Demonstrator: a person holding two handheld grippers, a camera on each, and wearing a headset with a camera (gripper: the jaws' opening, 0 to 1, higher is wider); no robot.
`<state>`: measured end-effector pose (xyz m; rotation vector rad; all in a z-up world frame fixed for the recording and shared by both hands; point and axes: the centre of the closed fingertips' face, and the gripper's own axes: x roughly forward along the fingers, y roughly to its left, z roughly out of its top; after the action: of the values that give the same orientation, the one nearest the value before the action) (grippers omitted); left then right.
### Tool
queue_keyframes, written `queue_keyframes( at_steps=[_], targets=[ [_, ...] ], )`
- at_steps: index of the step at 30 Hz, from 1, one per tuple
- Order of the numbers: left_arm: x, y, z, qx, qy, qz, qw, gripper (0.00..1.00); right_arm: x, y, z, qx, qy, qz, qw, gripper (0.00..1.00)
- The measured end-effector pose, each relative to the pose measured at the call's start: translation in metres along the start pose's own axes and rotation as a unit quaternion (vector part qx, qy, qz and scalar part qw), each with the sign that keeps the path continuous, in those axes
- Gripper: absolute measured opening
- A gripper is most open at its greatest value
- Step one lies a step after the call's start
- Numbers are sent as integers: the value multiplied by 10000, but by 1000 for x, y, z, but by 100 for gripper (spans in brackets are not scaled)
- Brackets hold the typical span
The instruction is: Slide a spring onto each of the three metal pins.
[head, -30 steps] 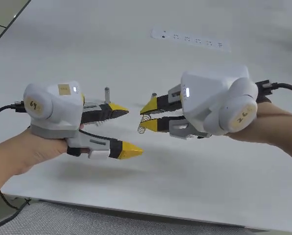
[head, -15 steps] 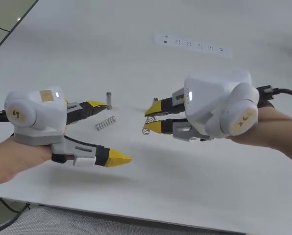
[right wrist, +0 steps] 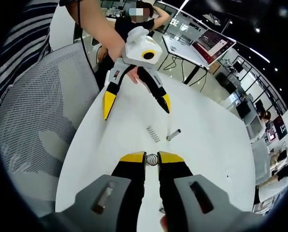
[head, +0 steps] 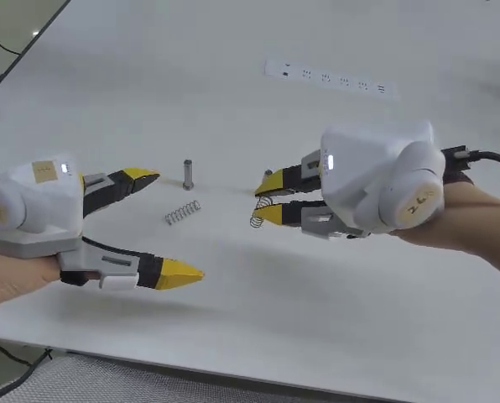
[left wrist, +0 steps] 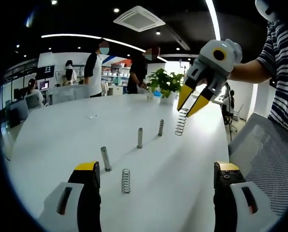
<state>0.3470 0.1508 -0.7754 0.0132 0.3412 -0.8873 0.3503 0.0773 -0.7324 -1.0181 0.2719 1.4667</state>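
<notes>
My right gripper (head: 263, 203) hangs just above the table, shut on a small spring (head: 257, 221) that dangles from its yellow tips; the same spring (right wrist: 152, 158) sits pinched between the jaws in the right gripper view. My left gripper (head: 162, 223) is open and holds nothing. Between its tips and the pins lies a loose spring (head: 182, 212) on the table. A metal pin (head: 188, 174) stands upright; another pin (head: 268, 175) peeks out behind the right jaws. The left gripper view shows three pins (left wrist: 105, 158) in a row, the farthest (left wrist: 160, 127) apparently wrapped by a spring, plus the loose spring (left wrist: 125, 180).
A white power strip (head: 330, 77) lies at the far side of the white table (head: 233, 319). A mesh chair (right wrist: 33, 121) stands beside the table's near edge. People stand in the background of the left gripper view.
My left gripper has drawn back to the left, away from the pin, uncovering the loose spring. It stayed open. The right gripper has hardly moved and keeps its spring.
</notes>
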Motion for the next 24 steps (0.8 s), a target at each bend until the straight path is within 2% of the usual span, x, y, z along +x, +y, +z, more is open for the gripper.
queue_keyframes(
  at_steps=[11, 15, 24],
  targets=[
    [-10, 6, -3, -119, -36, 141, 9998, 97, -3, -12, -14, 96, 127, -88, 9998, 11],
    [-13, 8, -6, -143, -1, 196, 9997, 97, -3, -24, -23, 289, 147, -202, 9993, 11],
    [-15, 10, -7, -186, 2, 240, 9995, 97, -4, -48, -36, 349, 332, -369, 9982, 11]
  ],
)
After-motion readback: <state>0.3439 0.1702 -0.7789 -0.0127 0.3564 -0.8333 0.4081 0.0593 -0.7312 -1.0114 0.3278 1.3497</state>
